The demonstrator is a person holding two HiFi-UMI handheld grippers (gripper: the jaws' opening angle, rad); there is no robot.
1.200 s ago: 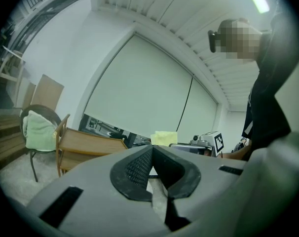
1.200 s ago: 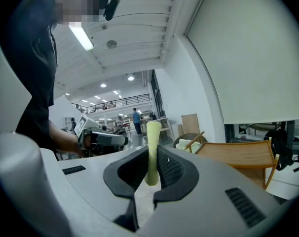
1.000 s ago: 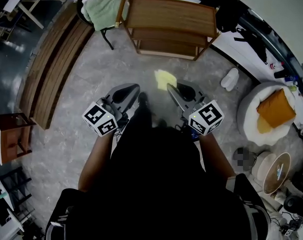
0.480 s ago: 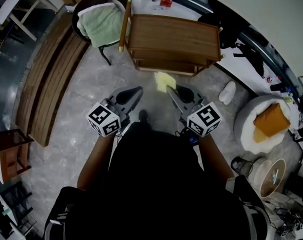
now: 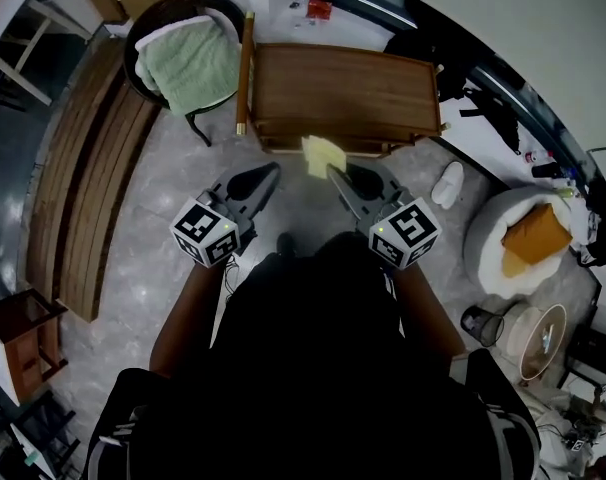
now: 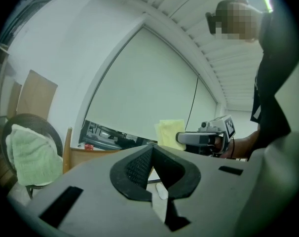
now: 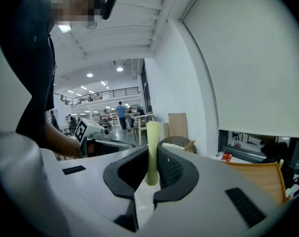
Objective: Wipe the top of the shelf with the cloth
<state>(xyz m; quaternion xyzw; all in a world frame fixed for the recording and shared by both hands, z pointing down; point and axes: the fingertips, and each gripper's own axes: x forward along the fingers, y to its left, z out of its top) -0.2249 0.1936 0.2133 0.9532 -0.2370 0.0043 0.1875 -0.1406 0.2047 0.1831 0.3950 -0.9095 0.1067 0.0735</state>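
Observation:
The brown wooden shelf [image 5: 348,88] stands straight ahead, its flat top bare; its corner also shows in the right gripper view [image 7: 258,174]. A small yellow cloth [image 5: 321,154] hangs at the shelf's front edge, pinched upright in my right gripper [image 5: 335,175]. In the right gripper view the cloth [image 7: 152,152] sits between the closed jaws of that gripper [image 7: 153,157]. My left gripper [image 5: 268,175] is level with it to the left, shut with nothing in it [image 6: 150,149]. From the left gripper view I see the cloth [image 6: 169,132] beside the right gripper [image 6: 199,138].
A round dark chair with a green towel [image 5: 190,63] stands left of the shelf. Long wooden benches [image 5: 93,178] run along the left. To the right lie a white slipper-like object [image 5: 446,183], a white pouf with an orange cushion [image 5: 528,238] and a small bin [image 5: 480,321].
The person has stepped forward: the shelf has come closer, and both grippers with the cloth have reached its front edge. Neither gripper's grip has changed.

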